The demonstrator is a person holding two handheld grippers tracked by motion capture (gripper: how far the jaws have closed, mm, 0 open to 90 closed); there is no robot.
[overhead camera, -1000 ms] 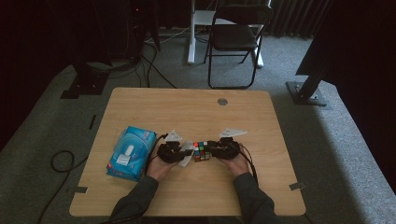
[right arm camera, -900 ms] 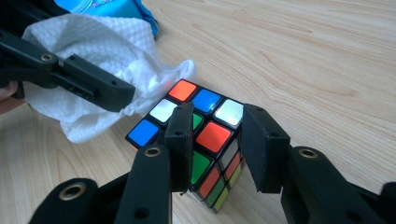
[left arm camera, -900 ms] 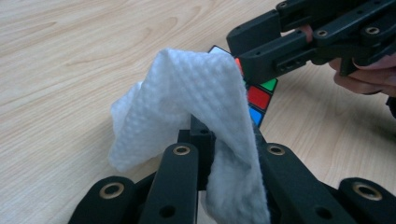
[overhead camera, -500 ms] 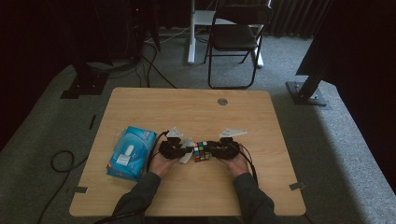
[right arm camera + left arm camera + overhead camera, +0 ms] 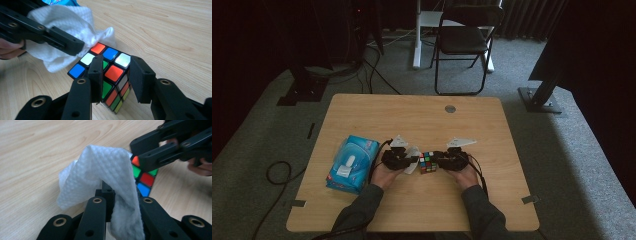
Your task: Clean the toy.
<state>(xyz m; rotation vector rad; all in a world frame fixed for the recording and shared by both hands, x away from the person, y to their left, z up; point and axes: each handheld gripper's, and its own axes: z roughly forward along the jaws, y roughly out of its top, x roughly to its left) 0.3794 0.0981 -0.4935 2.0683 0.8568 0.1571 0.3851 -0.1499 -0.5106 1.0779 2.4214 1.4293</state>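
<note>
A scrambled Rubik's cube (image 5: 428, 162) stands on the wooden table (image 5: 412, 115) between my two grippers. In the right gripper view my right gripper (image 5: 117, 72) is shut on the cube (image 5: 113, 72), one jaw on each side of a corner column. My left gripper (image 5: 122, 202) is shut on a white wipe (image 5: 100, 170), which drapes over its jaws. The wipe (image 5: 65, 22) is pressed against the cube's top left edge. From above, the left gripper (image 5: 399, 157) and the right gripper (image 5: 452, 160) face each other, close together.
A blue pack of wipes (image 5: 352, 162) lies at the table's left. A round grey grommet (image 5: 450, 108) sits near the far edge. Beyond the table stand a black folding chair (image 5: 462, 40) and stand bases on the carpet.
The left gripper with the wipe has shifted slightly right, up against the cube. The right gripper and the cube have hardly moved.
</note>
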